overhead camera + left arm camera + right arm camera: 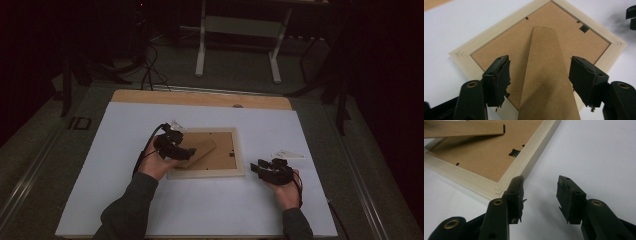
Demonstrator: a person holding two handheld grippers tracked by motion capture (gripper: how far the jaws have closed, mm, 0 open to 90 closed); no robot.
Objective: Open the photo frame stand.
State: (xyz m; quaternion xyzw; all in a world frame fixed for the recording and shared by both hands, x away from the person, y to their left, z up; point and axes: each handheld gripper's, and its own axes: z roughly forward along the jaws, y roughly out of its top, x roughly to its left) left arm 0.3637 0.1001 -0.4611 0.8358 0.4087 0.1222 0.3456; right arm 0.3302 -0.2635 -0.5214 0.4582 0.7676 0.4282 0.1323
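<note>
Pale wood forms the picture frame (206, 173), which lies face down near the middle of the white table (120, 210), its brown backing board (506, 42) facing up. A brown fold-out stand (202, 148) rises at a slant from the left part of that backing; in the left gripper view the stand (546, 82) runs up between the two black jaws as a long tapering strip, and in the right gripper view its far end (464, 129) hangs clear above the backing. Small dark clips (584, 28) sit along the inner edge of the frame.

At the frame's left side, the left gripper (189, 152) reaches over the stand. Its jaws stand apart on either side of the strip with a visible gap at each pad, so the stand is between them but not pinched: the gripper is released.

To the right of the frame, the right gripper (256, 168) rests low over the table, just beside the frame's near right corner (496, 188). Its jaws are spread with nothing but white table between them; its left pad sits close against that corner, though whether it touches is unclear.

A clear three-cornered plastic piece (289, 154) lies on the table just beyond the right gripper. Beyond the white surface a strip of bare wood (200, 98) shows at the far edge.
</note>
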